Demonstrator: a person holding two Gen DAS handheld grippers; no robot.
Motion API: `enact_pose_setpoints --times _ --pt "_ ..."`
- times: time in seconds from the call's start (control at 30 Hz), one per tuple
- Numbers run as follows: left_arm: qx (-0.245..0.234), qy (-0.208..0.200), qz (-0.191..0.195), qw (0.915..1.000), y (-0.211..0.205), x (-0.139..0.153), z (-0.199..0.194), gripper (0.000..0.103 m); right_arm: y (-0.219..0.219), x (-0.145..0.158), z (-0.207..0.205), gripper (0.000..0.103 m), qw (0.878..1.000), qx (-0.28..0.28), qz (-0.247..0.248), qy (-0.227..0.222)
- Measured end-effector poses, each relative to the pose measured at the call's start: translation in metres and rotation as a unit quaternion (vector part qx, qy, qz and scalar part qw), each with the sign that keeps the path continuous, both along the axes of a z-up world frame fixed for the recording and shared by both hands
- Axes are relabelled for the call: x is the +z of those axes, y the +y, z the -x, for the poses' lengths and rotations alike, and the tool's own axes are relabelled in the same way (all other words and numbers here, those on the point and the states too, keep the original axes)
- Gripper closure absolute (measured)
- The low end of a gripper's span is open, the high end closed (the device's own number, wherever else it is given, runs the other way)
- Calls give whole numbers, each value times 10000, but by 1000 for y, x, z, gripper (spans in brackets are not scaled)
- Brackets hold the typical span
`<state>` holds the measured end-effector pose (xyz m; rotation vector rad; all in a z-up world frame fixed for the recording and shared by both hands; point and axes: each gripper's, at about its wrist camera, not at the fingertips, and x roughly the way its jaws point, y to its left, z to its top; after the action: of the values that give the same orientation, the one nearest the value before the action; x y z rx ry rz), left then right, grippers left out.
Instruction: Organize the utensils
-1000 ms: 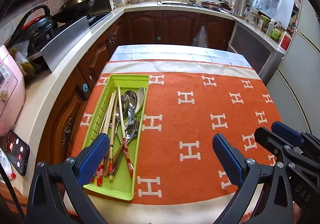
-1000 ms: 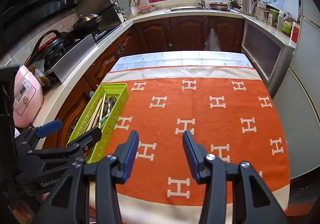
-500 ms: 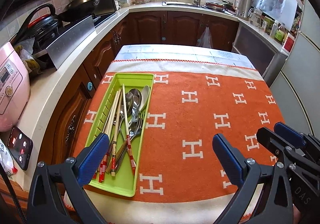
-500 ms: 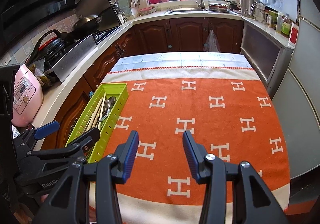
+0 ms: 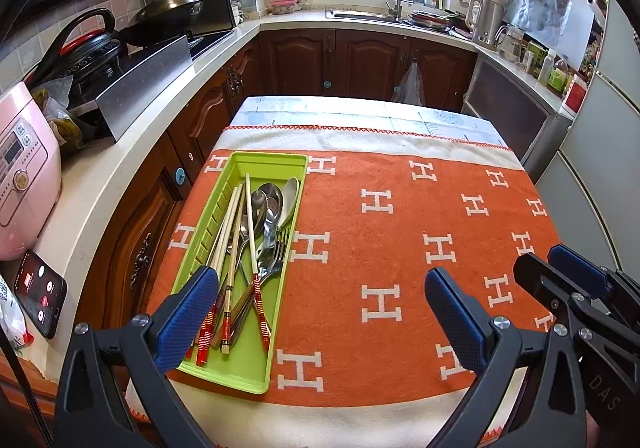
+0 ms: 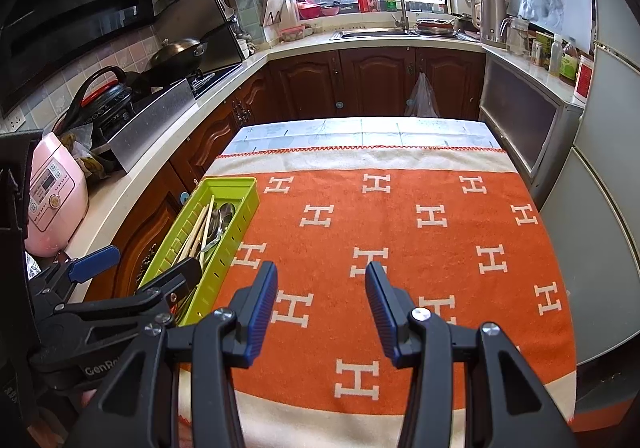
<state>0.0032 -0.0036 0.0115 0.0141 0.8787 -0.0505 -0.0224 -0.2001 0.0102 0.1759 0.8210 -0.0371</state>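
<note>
Since a second ago the green utensil tray (image 5: 297, 163) has slid a little rightward and upward in the left wrist view, so that camera has shifted slightly; the right wrist view looks the same as before.

The orange blanket (image 5: 400, 215) with white H marks covers the table, a cream border at its far and near edges. On it, at about nine o'clock from the table's middle, the tray lies lengthwise along the left edge. Inside it – all in one heap – lie wooden chopsticks (image 5: 251, 219) with red banded ends, metal spoons (image 5: 270, 203) toward the far end, and a fork (image 5: 280, 248) beside them.

The left gripper (image 5: 320, 312) hovers at the tray's near end, jaws spread wide, nothing between them; its left finger overlaps the tray's near corner. The right gripper (image 6: 320, 308) hangs at three o'clock from the tray – jaws partly apart, only bare blanket between.
</note>
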Motion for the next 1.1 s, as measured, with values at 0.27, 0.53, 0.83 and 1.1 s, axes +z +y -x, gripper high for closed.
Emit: enact_pose_setpoints --times 0.27,0.53,0.83,1.1 --pt "-3 7 -16 10000 1 0 0 1 0 0 0 57 10000 7 -9 -2" --pt "-12 2 -8 10000 1 0 0 1 1 1 1 57 10000 10 -17 -10" --pt "-4 12 -4 10000 1 1 -1 1 2 2 0 57 10000 24 -9 -7" --pt "8 -3 0 10000 1 2 -1 1 4 2 -1 57 10000 41 -7 -42"
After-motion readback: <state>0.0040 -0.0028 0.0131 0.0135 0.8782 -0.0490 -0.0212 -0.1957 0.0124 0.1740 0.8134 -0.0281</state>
